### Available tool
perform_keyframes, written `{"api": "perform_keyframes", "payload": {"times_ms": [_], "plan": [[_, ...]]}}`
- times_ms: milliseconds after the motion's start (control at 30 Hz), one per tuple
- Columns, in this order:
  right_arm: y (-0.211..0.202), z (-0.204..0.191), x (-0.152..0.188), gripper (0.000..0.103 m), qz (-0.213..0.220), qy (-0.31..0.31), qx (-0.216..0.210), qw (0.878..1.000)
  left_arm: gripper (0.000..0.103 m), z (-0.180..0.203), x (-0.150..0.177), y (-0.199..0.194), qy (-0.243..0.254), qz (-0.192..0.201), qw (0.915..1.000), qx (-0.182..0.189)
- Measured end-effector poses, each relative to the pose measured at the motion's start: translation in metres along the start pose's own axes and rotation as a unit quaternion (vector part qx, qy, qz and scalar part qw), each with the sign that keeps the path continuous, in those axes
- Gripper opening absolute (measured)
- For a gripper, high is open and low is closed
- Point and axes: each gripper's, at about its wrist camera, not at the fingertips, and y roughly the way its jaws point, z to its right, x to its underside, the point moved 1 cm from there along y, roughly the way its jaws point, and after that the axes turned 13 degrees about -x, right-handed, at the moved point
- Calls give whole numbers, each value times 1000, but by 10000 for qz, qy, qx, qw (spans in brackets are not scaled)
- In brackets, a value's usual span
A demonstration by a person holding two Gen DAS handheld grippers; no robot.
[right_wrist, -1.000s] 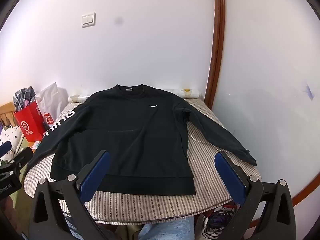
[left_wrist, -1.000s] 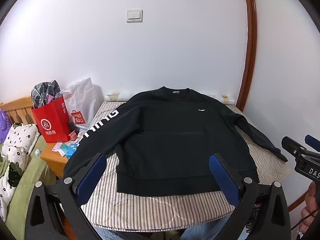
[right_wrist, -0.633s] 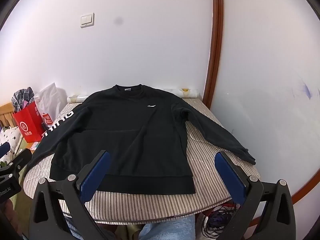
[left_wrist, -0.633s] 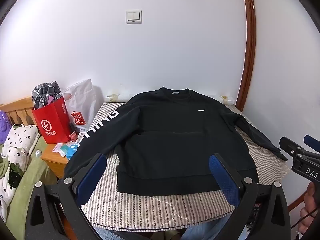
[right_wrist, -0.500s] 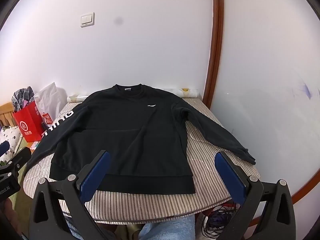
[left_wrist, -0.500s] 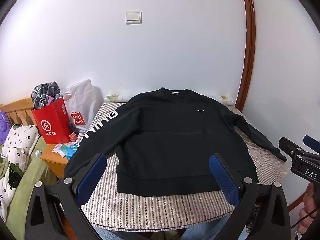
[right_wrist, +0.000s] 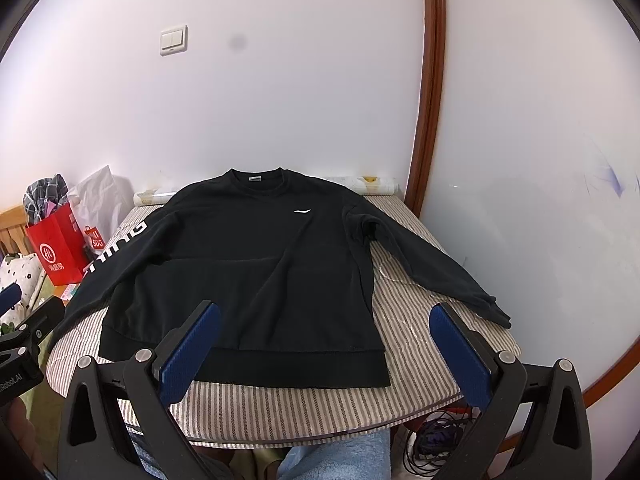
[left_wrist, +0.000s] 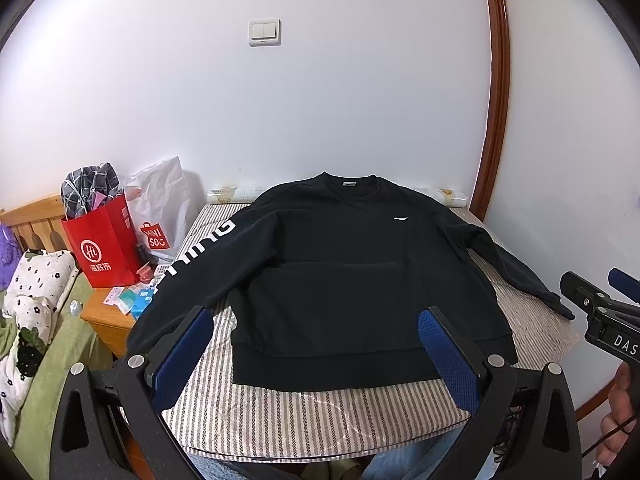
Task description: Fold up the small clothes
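Striped table (right_wrist: 400, 364) bearing a black sweatshirt (right_wrist: 256, 276), spread flat, front up, sleeves out. Folding not yet begun; the likely first step is grasping a sleeve. Right cuff lies near the table edge, wall close beside. Left gripper (left_wrist: 316, 364) and right gripper (right_wrist: 324, 356) hover with jaws apart, empty.

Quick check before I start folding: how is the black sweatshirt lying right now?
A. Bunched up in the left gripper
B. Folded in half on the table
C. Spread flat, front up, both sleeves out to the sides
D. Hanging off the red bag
C: the sweatshirt lies flat on the striped table, chest logo up, sleeves spread; both the left gripper and right gripper are open and empty.
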Motion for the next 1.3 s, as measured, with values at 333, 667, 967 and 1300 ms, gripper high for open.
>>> {"api": "perform_keyframes", "payload": {"times_ms": [333,667,967,1300], "plan": [[2,2,2,103,-10,-4,59,10000,103,0,2,1,-26,-24,10000,-1],[2,1,3,103,16,-36,93,9999,103,-1,2,1,-27,-17,10000,-8],[0,-1,3,103,57,-58,154,9998,103,0,3,1,4,9,10000,-19],[-6,-4,4,103,113,-89,149,9998,103,3,2,-1,21,15,10000,-31]]}}
